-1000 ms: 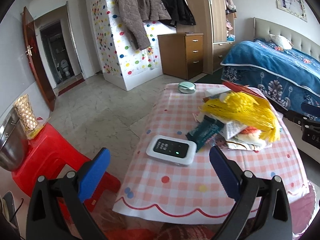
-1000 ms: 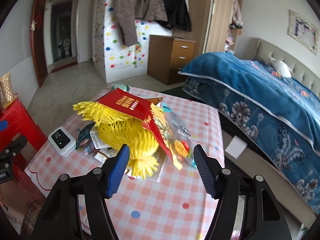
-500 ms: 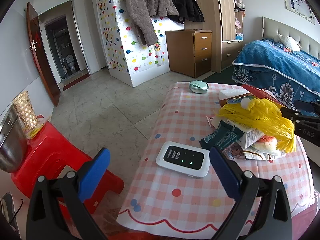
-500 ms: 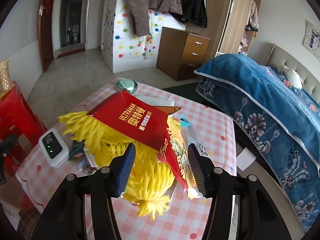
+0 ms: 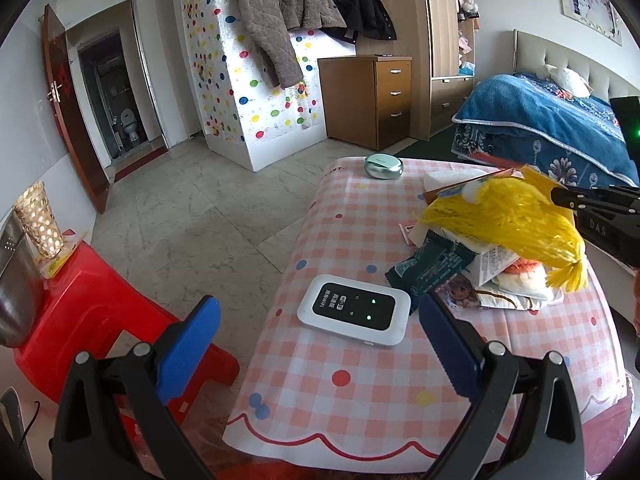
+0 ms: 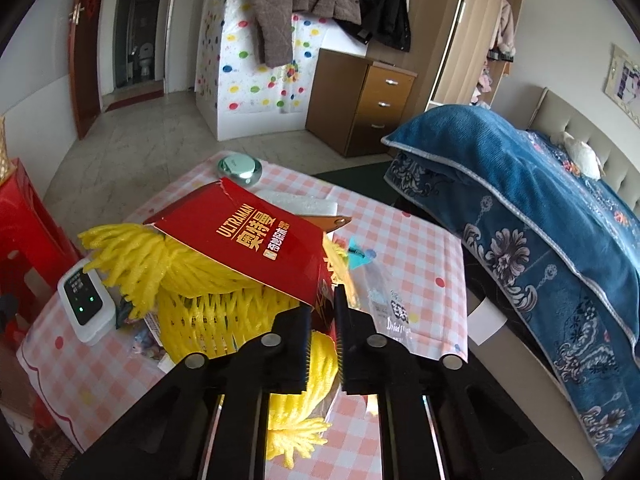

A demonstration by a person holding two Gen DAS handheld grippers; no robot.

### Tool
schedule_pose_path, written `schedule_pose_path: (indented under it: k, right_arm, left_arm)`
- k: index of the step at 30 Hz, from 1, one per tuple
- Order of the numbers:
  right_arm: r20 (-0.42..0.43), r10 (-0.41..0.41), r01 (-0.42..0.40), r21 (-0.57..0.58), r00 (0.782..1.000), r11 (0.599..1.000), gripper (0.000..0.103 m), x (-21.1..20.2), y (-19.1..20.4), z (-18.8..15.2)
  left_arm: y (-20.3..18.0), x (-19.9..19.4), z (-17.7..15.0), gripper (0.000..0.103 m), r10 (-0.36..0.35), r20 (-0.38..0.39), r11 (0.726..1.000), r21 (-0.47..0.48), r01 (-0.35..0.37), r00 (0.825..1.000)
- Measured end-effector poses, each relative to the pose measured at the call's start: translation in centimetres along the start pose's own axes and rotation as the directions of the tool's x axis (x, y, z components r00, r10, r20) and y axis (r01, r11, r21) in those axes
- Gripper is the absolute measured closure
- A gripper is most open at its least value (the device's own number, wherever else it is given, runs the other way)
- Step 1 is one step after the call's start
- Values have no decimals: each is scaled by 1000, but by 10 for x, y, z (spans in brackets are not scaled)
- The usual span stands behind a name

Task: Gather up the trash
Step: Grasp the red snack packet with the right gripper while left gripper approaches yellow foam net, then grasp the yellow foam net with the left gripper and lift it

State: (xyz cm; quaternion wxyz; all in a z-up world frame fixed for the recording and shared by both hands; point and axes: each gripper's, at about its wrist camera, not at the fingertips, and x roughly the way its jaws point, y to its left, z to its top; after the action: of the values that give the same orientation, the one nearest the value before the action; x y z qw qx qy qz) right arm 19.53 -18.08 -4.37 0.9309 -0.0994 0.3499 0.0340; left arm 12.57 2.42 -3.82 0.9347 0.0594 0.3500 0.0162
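We hold our right gripper low over the trash pile on the table, and its jaws have just been closing: they now stand narrow, clamped on the lower corner of the red Ultraman carton, with only a sliver of red card showing between the pads. How much of the carton's edge sits in the grip is hidden behind the black fingers. Under the carton lies the yellow foam net, its frayed ends sticking out to the left and below our gripper; whether the pads also catch some of the net we cannot tell. A clear plastic bag with printed text lies just right of the jaws, partly covered by them. From the left wrist view the same pile shows a dark green wrapper and some printed packets beneath the net, too crumpled and overlapped to read. Our left gripper hovers over the near table edge with jaws wide and nothing between them; the white pocket WiFi router lies just beyond them on the checked cloth. A small round green case sits at the far edge, apart from the trash. The right gripper's body is cut off at the right border of the left view.
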Motion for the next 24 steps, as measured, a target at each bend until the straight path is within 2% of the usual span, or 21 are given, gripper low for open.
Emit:
schedule_pose_path:
  k: [5, 14, 24]
  right_arm:
    - [51, 5, -7, 43, 999, 999, 98, -25, -6, 3]
    - [116, 75, -88, 107, 990, 990, 102, -80, -8, -7]
    - [143, 156, -178, 165, 977, 970, 103, -116, -5, -26]
  left_arm:
    - [1, -10, -5, 7, -4, 3, 1000, -4, 4, 1000]
    - [3, -34, -19, 7, -6, 19, 1000, -7, 7, 1000]
    - [11, -54, -38, 7, -17, 26, 999, -27, 17, 1000]
